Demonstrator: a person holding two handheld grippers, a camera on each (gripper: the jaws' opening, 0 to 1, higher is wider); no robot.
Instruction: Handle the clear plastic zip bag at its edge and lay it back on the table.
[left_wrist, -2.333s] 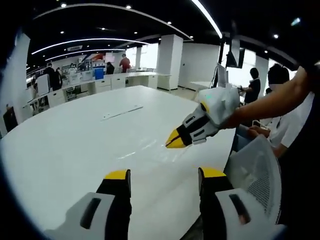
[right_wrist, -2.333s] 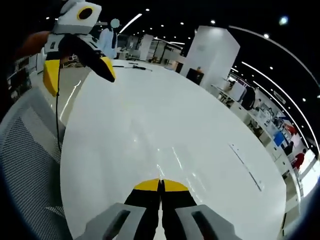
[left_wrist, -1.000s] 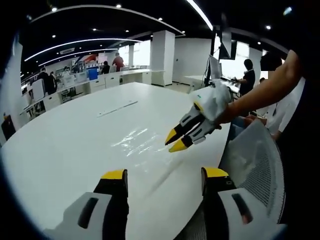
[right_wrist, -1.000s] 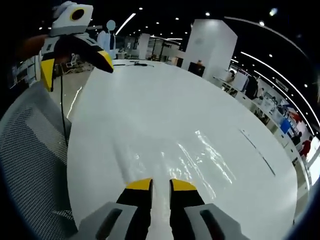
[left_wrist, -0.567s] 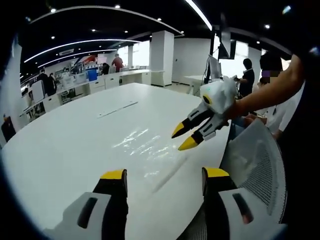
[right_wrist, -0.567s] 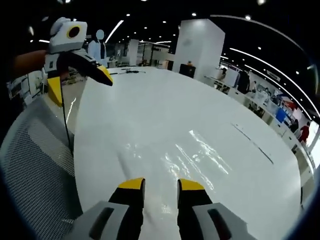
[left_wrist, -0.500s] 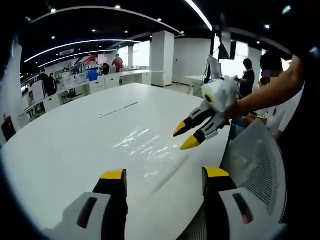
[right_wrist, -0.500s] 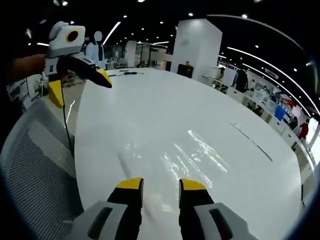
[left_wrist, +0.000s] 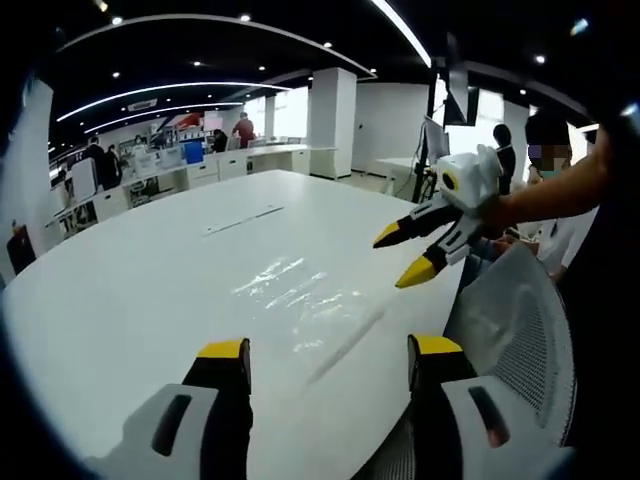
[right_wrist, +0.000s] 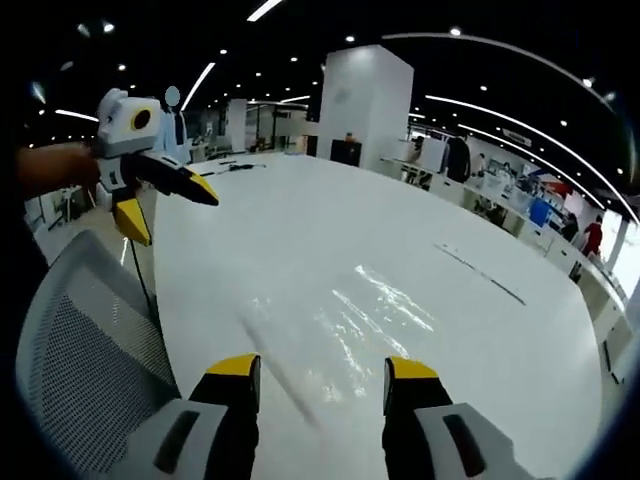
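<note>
**Zip bag flat on the bench, both grippers empty**

In the right gripper view, the right gripper (right_wrist: 322, 372) was seen with its fingers spread wide, nothing held between them, above the near edge of the white bench (right_wrist: 300, 220). The left gripper (left_wrist: 326, 352) was likewise held with fingers wide and empty. The clear plastic zip bag (left_wrist: 300, 295) was found lying flat on the bench, just ahead of both grippers and touched by neither. A grey mesh chair (right_wrist: 85, 340) was seen beside the bench edge.
</note>
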